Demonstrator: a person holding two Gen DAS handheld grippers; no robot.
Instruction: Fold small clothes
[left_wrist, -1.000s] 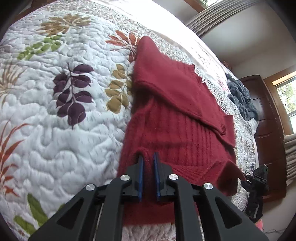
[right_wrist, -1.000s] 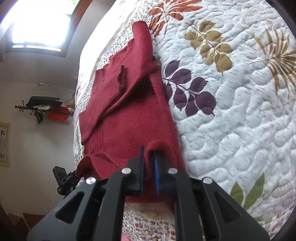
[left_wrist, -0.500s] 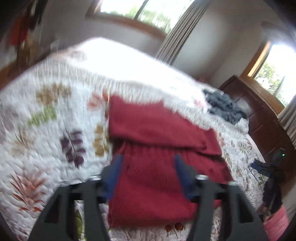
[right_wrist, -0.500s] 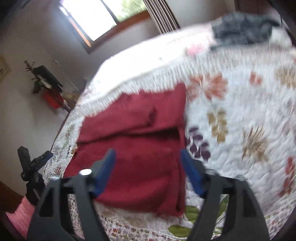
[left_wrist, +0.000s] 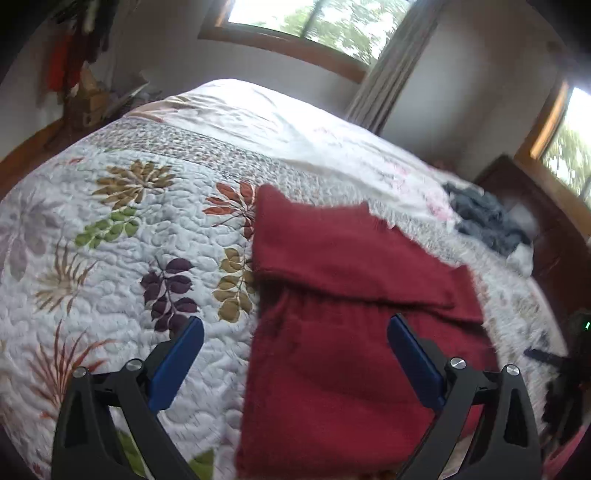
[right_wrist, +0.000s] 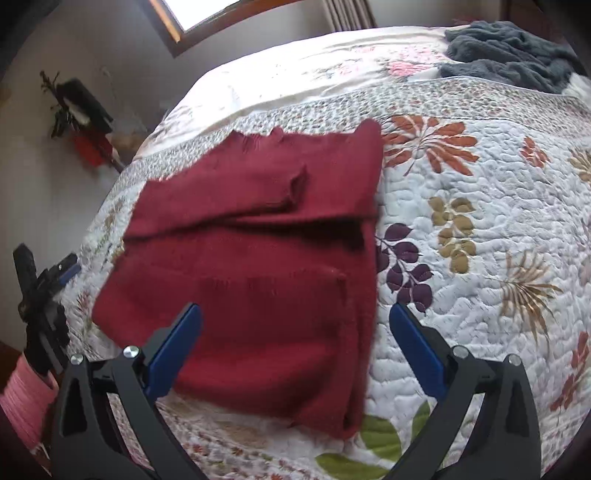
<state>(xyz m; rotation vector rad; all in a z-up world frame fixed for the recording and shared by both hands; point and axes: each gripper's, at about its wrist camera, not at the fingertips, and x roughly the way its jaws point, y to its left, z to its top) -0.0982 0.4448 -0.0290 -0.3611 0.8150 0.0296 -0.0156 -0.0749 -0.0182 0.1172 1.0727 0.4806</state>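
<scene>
Both my claws are spread wide and hold nothing: the left claw (left_wrist: 295, 354) and the right claw (right_wrist: 295, 343) hover above the red sweater (right_wrist: 258, 266), which lies partly folded on the bed's leaf-print quilt (right_wrist: 480, 229), filling the centre of both views. A sleeve (right_wrist: 236, 192) is laid across the upper part of it. I judge the next fold is bottom to top, so I would pinch the two near corners evenly, lift together, and lay the hem square at the top edge. A grey garment (right_wrist: 509, 55) lies at the upper right.
</scene>
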